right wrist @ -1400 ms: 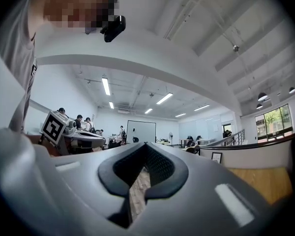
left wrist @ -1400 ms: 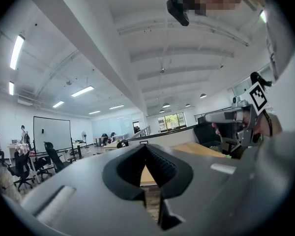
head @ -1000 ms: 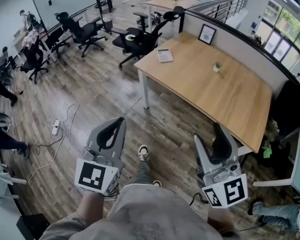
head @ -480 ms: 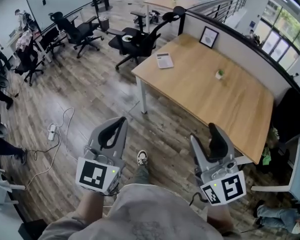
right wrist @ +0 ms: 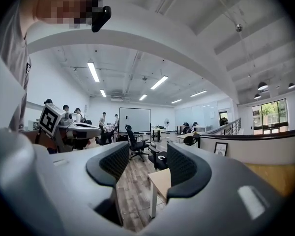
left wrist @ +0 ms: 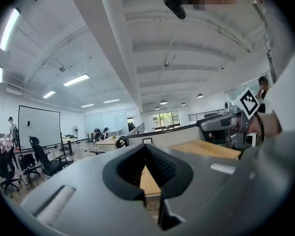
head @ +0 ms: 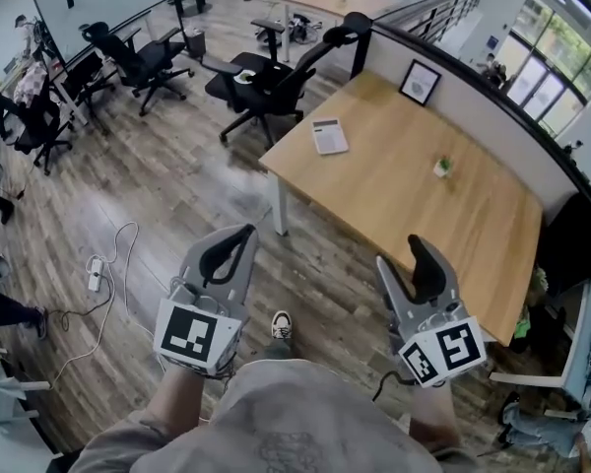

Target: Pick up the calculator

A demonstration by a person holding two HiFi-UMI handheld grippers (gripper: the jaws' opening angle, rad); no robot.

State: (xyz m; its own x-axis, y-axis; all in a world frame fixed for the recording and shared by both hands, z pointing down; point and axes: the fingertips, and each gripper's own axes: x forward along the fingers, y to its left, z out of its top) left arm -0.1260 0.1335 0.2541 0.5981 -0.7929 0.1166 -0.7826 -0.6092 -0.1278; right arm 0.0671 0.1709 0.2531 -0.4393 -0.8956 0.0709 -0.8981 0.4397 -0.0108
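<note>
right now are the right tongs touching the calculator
Apart. The head view shows the right tongs over the floor, well short of the calculator on the table.

Calculator on table's far-left corner

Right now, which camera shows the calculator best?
The head view: the calculator lies in plain sight near a corner of the wooden table. Both gripper views catch only part of that table between their jaws; the calculator cannot be made out in either.
</note>
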